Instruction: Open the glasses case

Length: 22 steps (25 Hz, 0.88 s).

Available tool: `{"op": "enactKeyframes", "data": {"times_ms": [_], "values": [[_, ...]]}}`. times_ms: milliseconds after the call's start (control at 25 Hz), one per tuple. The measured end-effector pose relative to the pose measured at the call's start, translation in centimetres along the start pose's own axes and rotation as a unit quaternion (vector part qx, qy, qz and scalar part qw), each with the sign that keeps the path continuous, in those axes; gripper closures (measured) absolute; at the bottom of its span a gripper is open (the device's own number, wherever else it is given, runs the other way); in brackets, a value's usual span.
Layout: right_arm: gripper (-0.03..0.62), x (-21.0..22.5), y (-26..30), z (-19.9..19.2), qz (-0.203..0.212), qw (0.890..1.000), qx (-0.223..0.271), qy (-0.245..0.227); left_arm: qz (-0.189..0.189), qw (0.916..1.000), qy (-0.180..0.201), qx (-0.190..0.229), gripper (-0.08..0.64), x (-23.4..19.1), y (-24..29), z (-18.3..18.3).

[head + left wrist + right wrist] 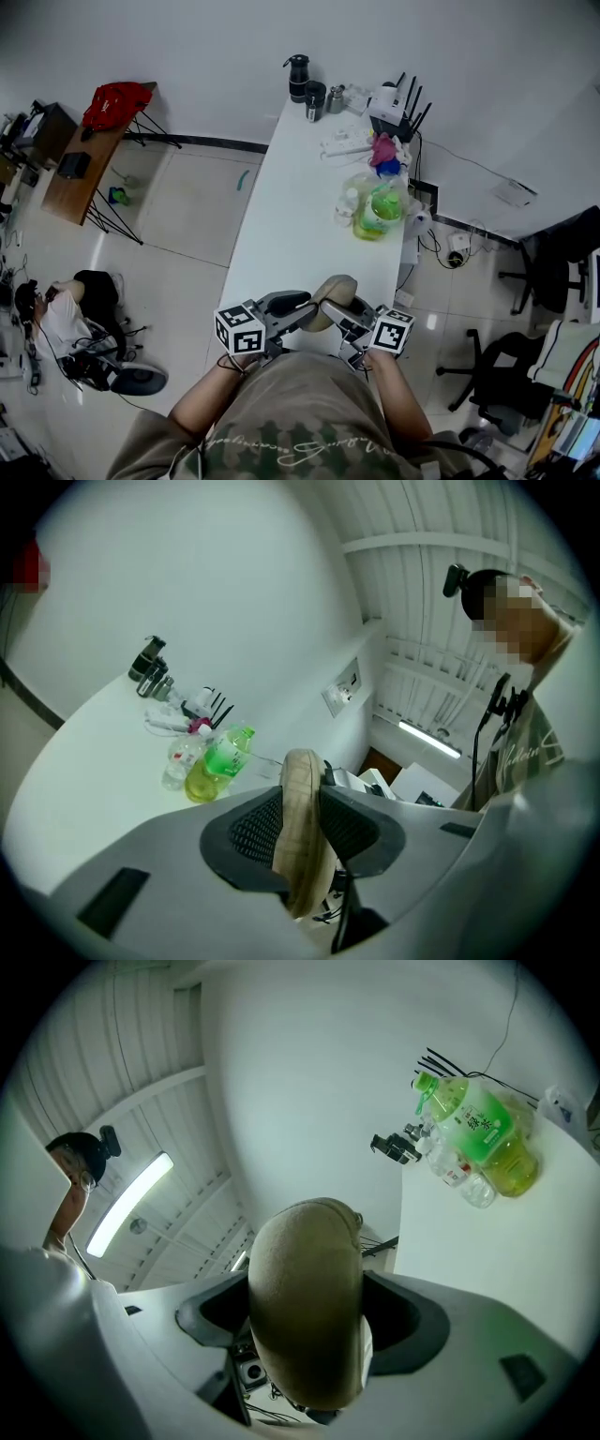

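**Both tongs have the case, and it is not open yet**

The glasses case (336, 291) is tan and round at the ends. It is over the near end of the white counter (300, 216), right in front of the person. I cannot tell if it touches the counter.

The left tongs (302, 827) are pinched on a thin edge of the case. The right tongs (309, 1316) are closed around its fat, round end. So each of the tongs has a grip on the case, from opposite sides.

The case looks closed. I think the step now is getting a good grip, just before the opening. Next, one of the tongs needs to hold the bottom steady while the other lifts the lid away. The grip must stay tight, or the smooth case could slip out.

Far back on the counter lies a green bottle (380, 211). Its label has writing, but it is too small to read. The person's shirt has writing too, and I cannot read it. The cubes on the tongs show only black and white squares, no words.
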State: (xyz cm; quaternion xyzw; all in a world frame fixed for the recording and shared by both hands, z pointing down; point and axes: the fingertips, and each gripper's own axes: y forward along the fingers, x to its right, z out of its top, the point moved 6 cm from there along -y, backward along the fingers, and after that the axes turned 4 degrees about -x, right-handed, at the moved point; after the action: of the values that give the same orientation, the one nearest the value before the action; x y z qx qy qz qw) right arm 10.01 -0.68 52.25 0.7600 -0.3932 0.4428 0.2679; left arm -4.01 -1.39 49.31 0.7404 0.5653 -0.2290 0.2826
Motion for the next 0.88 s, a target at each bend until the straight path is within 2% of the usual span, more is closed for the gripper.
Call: {"op": "enactKeyframes", "data": {"times_ms": [200, 320, 400, 440, 480, 560, 600, 640, 680, 760, 880], "values": [[0.238, 0.1, 0.1, -0.2, -0.006, 1.0, -0.008, 0.001, 0.026, 0.9993, 0.025, -0.005, 0.43, 0.0, 0.0, 0.0], [0.238, 0.1, 0.0, -0.1, -0.009, 1.0, -0.013, -0.012, 0.028, 0.9989, 0.035, -0.008, 0.435, 0.1, 0.0, 0.1], [0.238, 0.1, 0.1, 0.0, -0.021, 0.999, -0.012, -0.025, 0.04, 0.9958, 0.081, -0.016, 0.443, 0.3, 0.1, 0.1], [0.238, 0.1, 0.2, 0.1, -0.033, 0.999, -0.011, -0.034, 0.055, 0.9902, 0.126, -0.026, 0.454, 0.5, 0.2, 0.1], [0.238, 0.1, 0.3, 0.2, -0.048, 0.998, -0.011, -0.045, 0.077, 0.9801, 0.179, -0.039, 0.462, 0.7, 0.4, 0.1], [0.238, 0.0, 0.5, 0.4, -0.07, 0.995, -0.013, -0.07, 0.115, 0.9517, 0.277, -0.064, 0.483, 1.0, 0.7, 0.0], [0.238, -0.1, 0.5, 0.6, -0.077, 0.994, -0.016, -0.08, 0.124, 0.9416, 0.305, -0.073, 0.491, 1.1, 0.8, -0.1], [0.238, -0.1, 0.5, 0.7, -0.08, 0.993, -0.021, -0.089, 0.124, 0.9389, 0.311, -0.079, 0.492, 1.1, 0.9, -0.1], [0.239, -0.1, 0.5, 0.7, -0.083, 0.992, -0.027, -0.095, 0.117, 0.9426, 0.302, -0.082, 0.492, 0.9, 0.9, -0.2], [0.239, -0.1, 0.5, 0.7, -0.087, 0.99, -0.038, -0.103, 0.099, 0.955, 0.267, -0.082, 0.491, 0.5, 0.9, -0.5], [0.239, 0.2, 0.2, 0.6, -0.091, 0.989, -0.038, -0.108, 0.099, 0.9626, 0.242, -0.072, 0.491, 0.4, 1.2, -0.7]]}}
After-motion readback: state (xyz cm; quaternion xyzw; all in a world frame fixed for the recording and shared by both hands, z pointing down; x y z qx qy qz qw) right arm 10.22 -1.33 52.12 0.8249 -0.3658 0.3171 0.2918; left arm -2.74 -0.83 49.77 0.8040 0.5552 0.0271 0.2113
